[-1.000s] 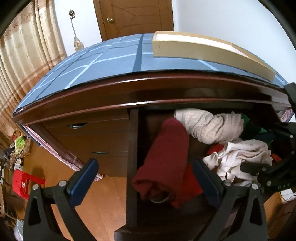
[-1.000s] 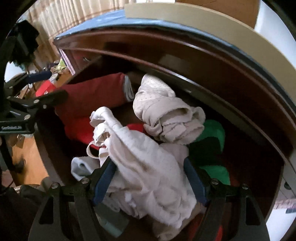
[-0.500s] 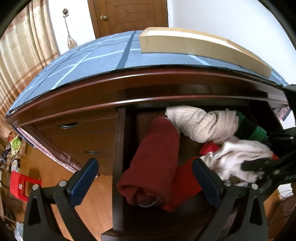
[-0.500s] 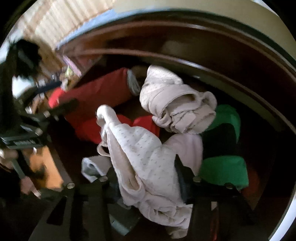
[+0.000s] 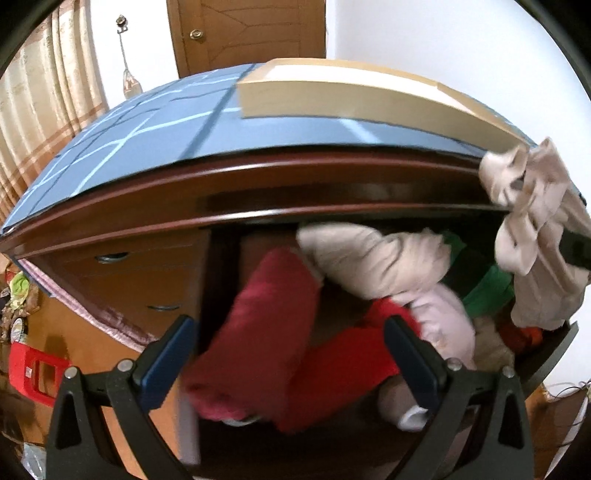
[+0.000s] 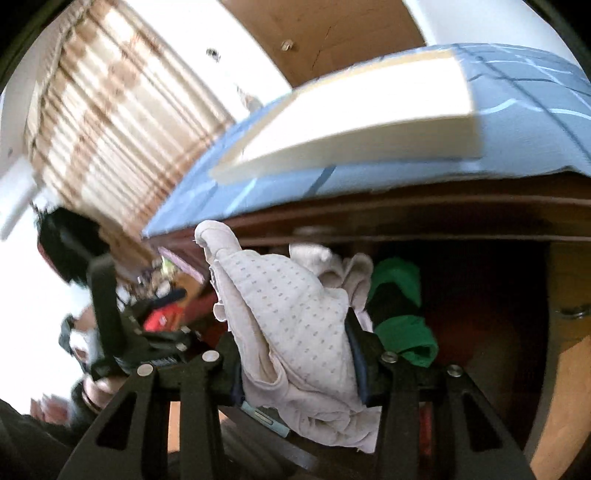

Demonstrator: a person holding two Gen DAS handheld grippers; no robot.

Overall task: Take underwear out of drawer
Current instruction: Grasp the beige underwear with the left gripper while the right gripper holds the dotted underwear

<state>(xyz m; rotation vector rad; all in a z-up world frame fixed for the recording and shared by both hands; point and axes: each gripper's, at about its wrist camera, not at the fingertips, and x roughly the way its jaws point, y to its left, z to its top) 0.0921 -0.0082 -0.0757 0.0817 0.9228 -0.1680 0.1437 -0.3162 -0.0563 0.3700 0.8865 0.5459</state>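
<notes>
Soft dotted cloth underwear (image 6: 291,317) hangs above a glossy dark wood drawer (image 5: 218,295) of matt fabrics.

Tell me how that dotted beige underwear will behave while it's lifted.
Probably floppy: the dotted beige underwear bunches and droops between the right tongs. Likely light. Loose ends may drag on clothes in the drawer.

White walls (image 5: 424,44); brown panelled door (image 5: 251,33) with a round knob behind the dresser. Beige striped curtains (image 5: 48,110) at left. Dark wood dresser (image 5: 258,192), top covered by a blue lined mat (image 5: 147,136); pale flat box (image 5: 351,99) on it. Wood floor (image 5: 77,343); red stool (image 5: 33,369) lower left.
</notes>
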